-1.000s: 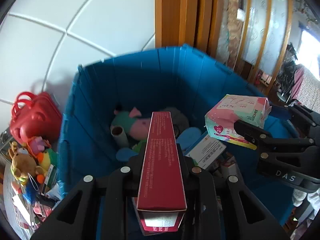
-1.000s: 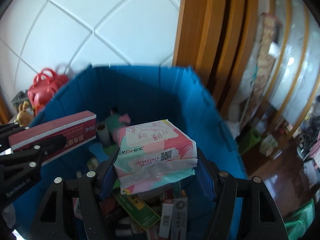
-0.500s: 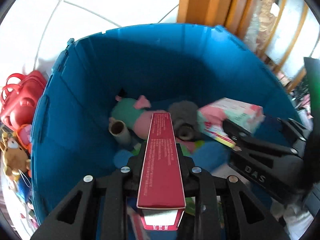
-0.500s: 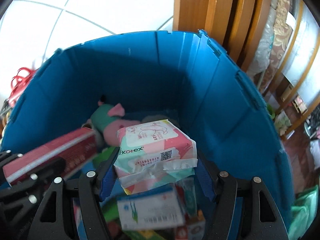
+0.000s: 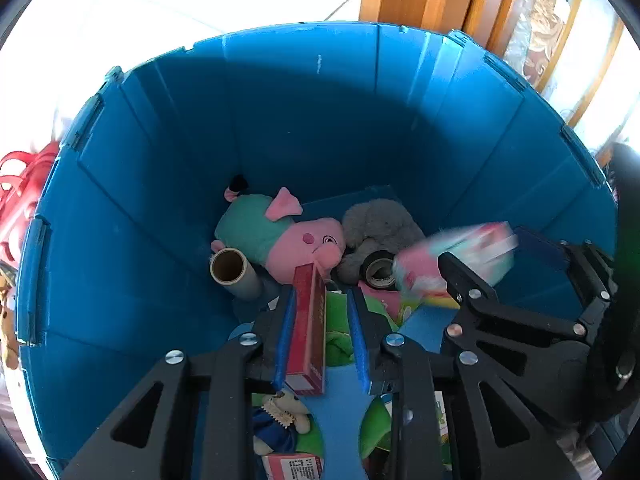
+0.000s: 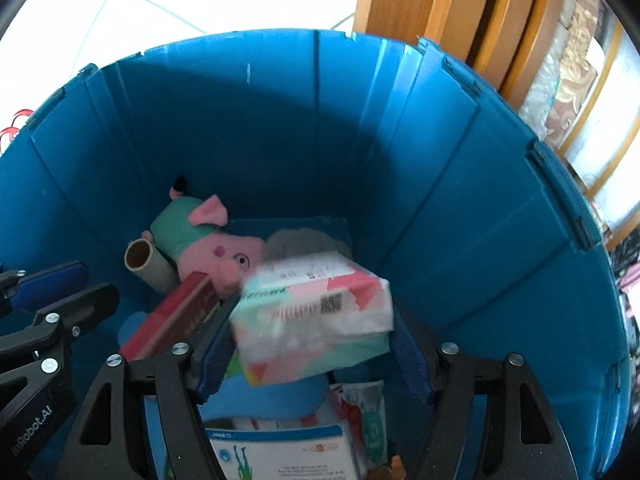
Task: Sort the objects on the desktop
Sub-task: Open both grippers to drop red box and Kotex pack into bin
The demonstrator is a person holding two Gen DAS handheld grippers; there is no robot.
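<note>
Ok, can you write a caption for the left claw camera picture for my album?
Open left claw lets a red box drop into the blue bin beside a pink pig plush.

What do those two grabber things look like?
Both are black plastic with triangle cut-outs and shiny silver screws. The left gripper has bright blue pads lining its jaws; the right gripper has darker blue ones. White lettering on the left one's side ends in "Robot.AI". No cables or sleeves show.

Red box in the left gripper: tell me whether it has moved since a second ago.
Yes. The red box has tipped onto its side between the open jaws of the left gripper, and its tip is now nearer the pink pig plush in the blue bin.
</note>
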